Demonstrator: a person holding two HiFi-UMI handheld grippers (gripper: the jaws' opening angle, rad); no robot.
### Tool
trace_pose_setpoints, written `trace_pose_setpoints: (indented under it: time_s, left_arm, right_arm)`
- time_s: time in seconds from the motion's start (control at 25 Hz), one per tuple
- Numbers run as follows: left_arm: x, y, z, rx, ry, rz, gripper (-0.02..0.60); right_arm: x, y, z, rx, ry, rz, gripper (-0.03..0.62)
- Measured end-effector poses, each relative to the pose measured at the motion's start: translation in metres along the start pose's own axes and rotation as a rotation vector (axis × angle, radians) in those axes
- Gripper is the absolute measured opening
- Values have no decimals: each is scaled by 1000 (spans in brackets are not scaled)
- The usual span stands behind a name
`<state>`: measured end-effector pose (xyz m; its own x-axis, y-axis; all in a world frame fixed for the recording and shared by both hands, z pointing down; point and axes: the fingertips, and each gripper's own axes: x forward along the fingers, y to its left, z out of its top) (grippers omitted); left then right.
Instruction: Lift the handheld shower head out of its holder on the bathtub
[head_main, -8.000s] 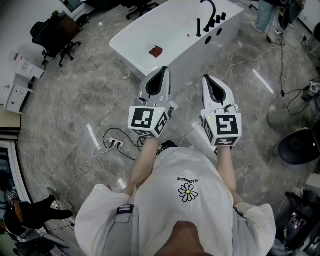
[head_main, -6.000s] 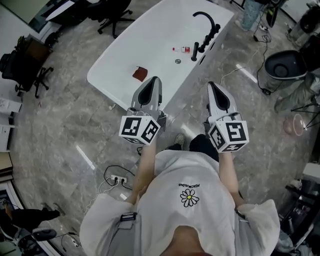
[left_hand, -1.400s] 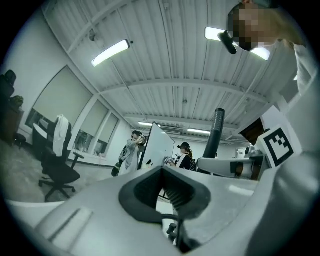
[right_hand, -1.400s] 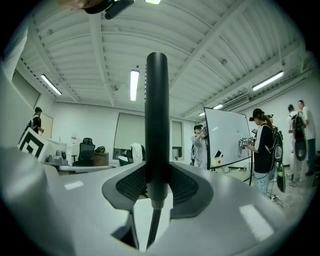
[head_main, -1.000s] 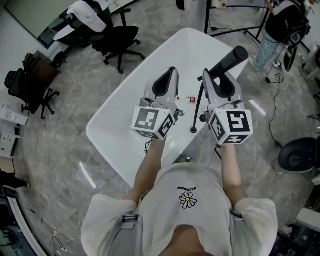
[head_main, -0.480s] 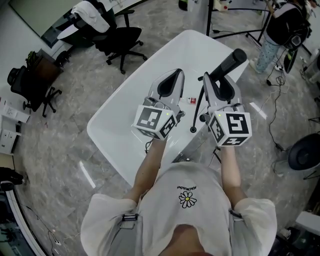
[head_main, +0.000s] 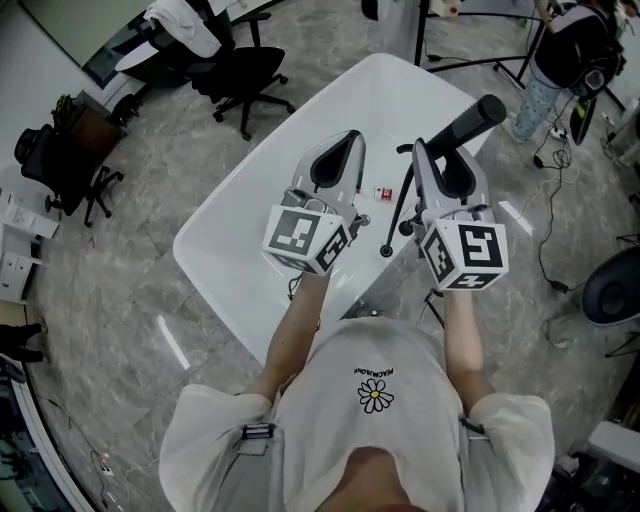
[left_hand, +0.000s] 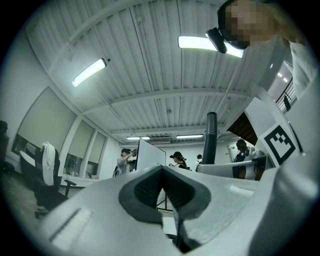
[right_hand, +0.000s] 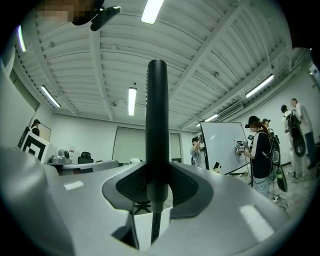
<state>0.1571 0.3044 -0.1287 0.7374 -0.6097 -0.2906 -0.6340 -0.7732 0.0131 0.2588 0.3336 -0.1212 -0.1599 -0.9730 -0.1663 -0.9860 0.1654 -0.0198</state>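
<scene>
The black handheld shower head (head_main: 470, 120) is up off the white bathtub (head_main: 230, 250), and my right gripper (head_main: 440, 158) is shut on its handle. In the right gripper view the black handle (right_hand: 157, 115) stands upright between the pads of the right gripper (right_hand: 157, 175), and its hose (right_hand: 154, 227) hangs below. In the head view the hose (head_main: 397, 212) drops to the tub's rim. My left gripper (head_main: 338, 150) hovers over the tub beside it, shut and holding nothing. The left gripper (left_hand: 162, 172) view shows the shower head (left_hand: 211, 135) to its right.
A small red and white bottle (head_main: 383, 192) lies on the tub rim between the grippers. Black office chairs (head_main: 240, 75) stand beyond the tub on the left. A person (head_main: 560, 50) stands at top right. Cables (head_main: 545, 260) run over the floor at right.
Over eight seconds the person walked up to the tub and the right gripper took hold of the shower head. In the last second both grippers shifted only slightly.
</scene>
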Motion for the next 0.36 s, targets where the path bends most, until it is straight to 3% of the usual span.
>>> trace_pose_setpoints:
  time_s: [0.36]
  left_arm:
    - [-5, -3, -2, -1, 7, -7, 0]
  right_arm:
    - [-4, 4, 3, -7, 3, -1, 153]
